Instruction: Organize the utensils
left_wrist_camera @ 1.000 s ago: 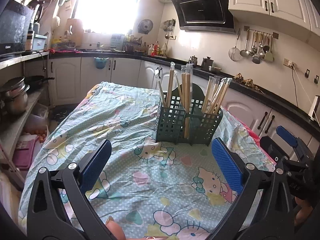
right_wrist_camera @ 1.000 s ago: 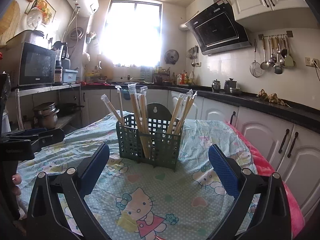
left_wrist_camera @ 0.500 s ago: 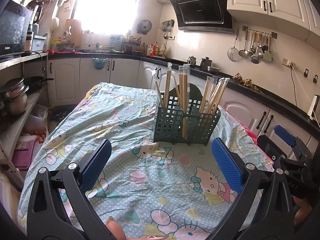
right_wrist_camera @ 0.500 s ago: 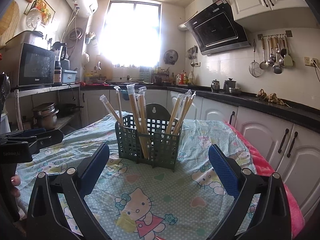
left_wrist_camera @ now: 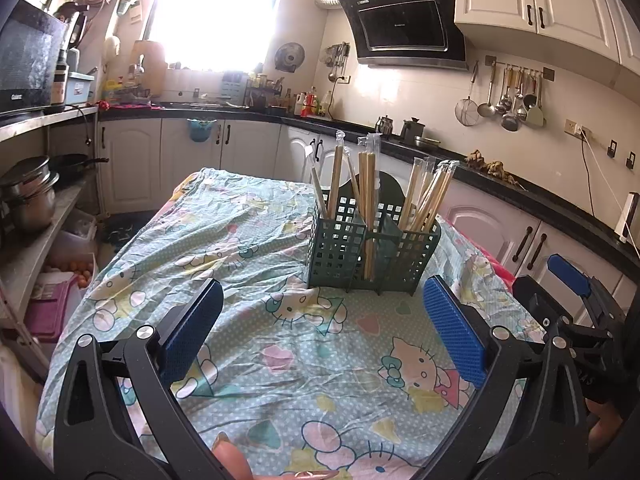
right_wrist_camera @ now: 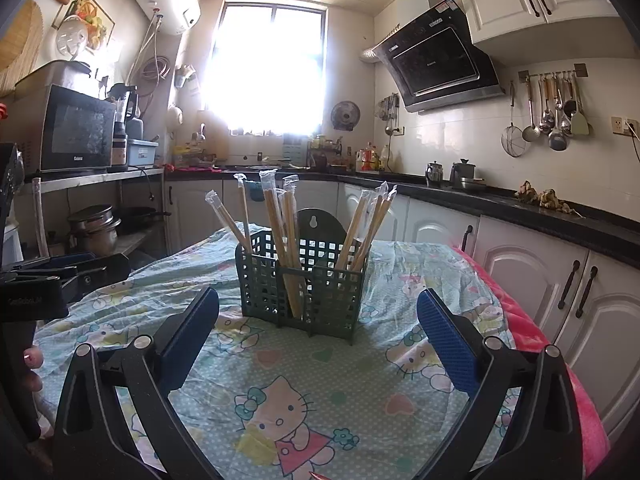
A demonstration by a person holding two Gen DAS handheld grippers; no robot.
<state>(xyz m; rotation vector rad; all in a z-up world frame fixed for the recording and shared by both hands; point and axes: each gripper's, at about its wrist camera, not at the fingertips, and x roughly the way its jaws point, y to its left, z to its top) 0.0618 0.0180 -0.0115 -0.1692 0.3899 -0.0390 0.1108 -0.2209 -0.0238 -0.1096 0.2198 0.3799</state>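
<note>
A dark green lattice utensil holder stands upright on the table, with several plastic-wrapped wooden chopsticks standing in its compartments. My left gripper is open, well short of the holder, nothing between its blue pads. My right gripper is open too, just in front of the holder and empty. The right gripper also shows at the right edge of the left wrist view, the left gripper at the left edge of the right wrist view.
A cartoon-cat printed tablecloth covers the table. White cabinets under a black counter run along the right and back. A shelf with pots and a microwave stands at the left.
Both grippers have drawn back slightly from the holder, which looks a bit smaller and farther. Both remain open and empty.
</note>
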